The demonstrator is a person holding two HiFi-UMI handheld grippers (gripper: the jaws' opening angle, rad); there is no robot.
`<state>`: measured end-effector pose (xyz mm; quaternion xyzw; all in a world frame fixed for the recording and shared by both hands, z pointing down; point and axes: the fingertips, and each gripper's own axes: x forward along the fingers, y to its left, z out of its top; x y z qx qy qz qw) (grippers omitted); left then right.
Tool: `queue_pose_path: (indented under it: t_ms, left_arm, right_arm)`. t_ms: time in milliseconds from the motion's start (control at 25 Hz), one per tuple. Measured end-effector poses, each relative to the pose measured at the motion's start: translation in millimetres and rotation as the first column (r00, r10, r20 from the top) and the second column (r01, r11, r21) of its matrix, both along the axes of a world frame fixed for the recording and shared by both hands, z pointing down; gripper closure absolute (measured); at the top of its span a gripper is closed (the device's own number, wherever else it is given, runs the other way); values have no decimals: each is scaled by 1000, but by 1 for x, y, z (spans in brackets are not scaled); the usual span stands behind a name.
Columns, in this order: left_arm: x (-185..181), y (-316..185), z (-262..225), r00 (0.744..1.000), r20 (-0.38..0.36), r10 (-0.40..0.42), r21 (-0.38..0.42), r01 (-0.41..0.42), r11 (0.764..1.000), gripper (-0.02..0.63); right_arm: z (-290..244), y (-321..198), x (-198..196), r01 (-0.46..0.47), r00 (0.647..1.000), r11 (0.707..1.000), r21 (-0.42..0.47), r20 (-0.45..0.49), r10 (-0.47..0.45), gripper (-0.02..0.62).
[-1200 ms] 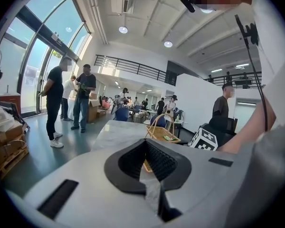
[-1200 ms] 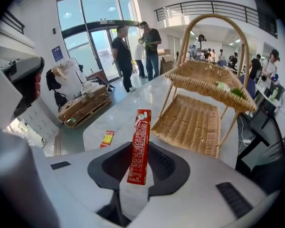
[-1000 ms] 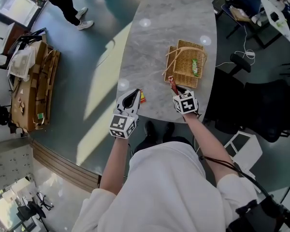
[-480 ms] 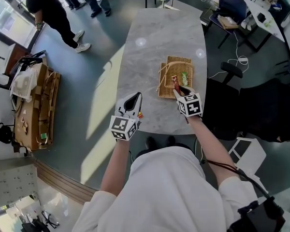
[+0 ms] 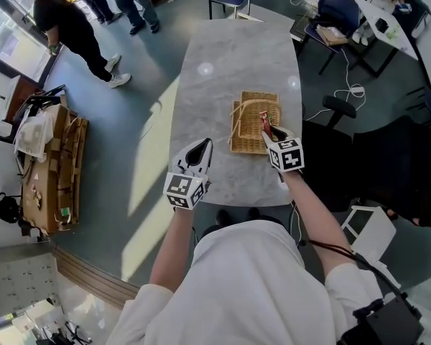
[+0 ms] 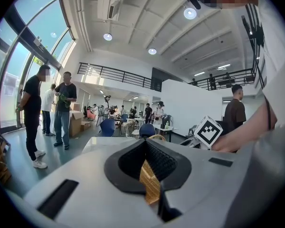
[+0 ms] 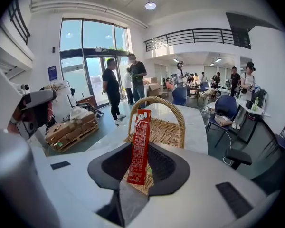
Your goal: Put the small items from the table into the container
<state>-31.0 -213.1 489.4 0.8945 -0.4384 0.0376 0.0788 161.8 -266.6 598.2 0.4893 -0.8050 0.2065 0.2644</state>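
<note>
Right gripper view showed the right gripper (image 5: pixel 270 136) clamped on a red packet (image 7: pixel 139 144), held upright just short of the basket (image 7: pixel 167 129). It was best carried over the rim before release. The left gripper (image 5: pixel 199 152) pinched a gold packet (image 6: pixel 150 186) above the table (image 5: pixel 223 70).

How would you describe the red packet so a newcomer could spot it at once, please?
On the grey marble table stands a woven wicker basket with a hoop handle. Over its right side, the right gripper pinches a long, flat red packet upright. The left gripper holds a gold packet instead.
</note>
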Motion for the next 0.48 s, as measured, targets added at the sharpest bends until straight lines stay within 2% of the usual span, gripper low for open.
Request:
queue_pose_path:
  t_ms: [480]
  left_arm:
    - [4, -8, 10, 1000, -3, -30, -29, 30, 999, 598]
  right_arm:
    - [29, -22, 21, -7, 999, 999, -52, -36, 5, 479]
